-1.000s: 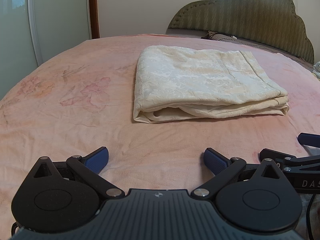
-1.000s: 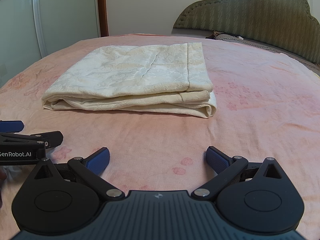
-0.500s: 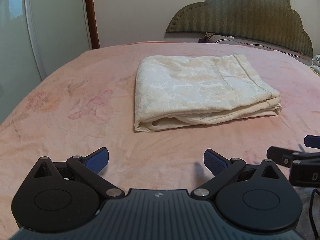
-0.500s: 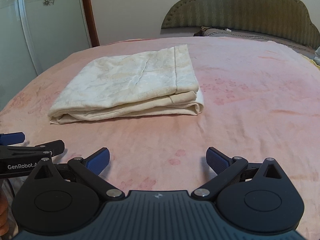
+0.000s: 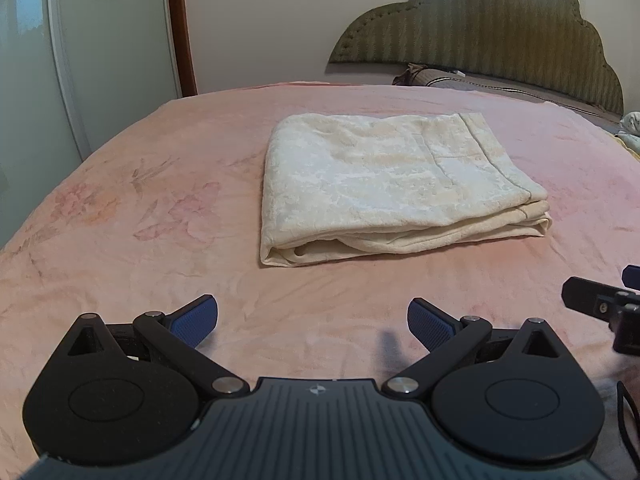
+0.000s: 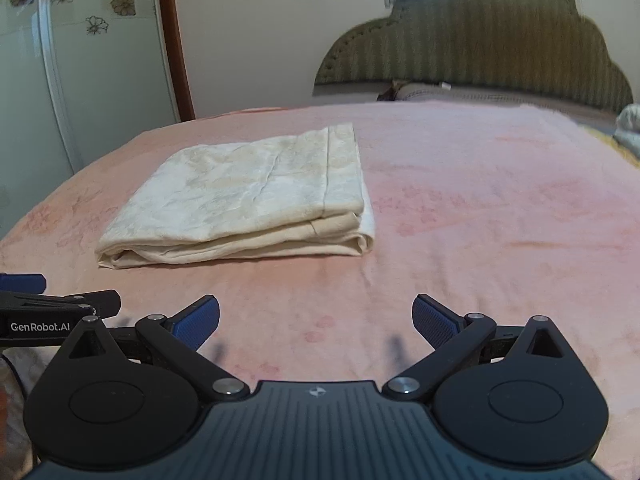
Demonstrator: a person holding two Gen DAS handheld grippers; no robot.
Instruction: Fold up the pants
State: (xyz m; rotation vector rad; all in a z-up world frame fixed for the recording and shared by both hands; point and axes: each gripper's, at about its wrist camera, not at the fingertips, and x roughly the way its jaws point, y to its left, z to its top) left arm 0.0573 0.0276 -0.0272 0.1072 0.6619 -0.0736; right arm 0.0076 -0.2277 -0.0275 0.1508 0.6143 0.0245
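Note:
The cream patterned pants [image 5: 384, 184] lie folded into a flat rectangle on the pink bedspread [image 5: 160, 208]; they also show in the right wrist view [image 6: 256, 196], left of centre. My left gripper [image 5: 312, 320] is open and empty, well short of the pants' near edge. My right gripper [image 6: 316, 318] is open and empty, also short of the pants, near their right end. Each gripper's fingers show at the other view's edge.
A green padded headboard [image 5: 500, 36] with pillows [image 5: 460, 80] stands at the far end. A white wardrobe with flower decals [image 6: 80, 60] and a brown door frame [image 6: 176, 40] are at the left. Crumpled cloth [image 6: 630, 128] lies at the far right.
Both grippers have pulled back and risen from the folded pants, which now look smaller and farther. The pants have not moved. Both grippers stayed open.

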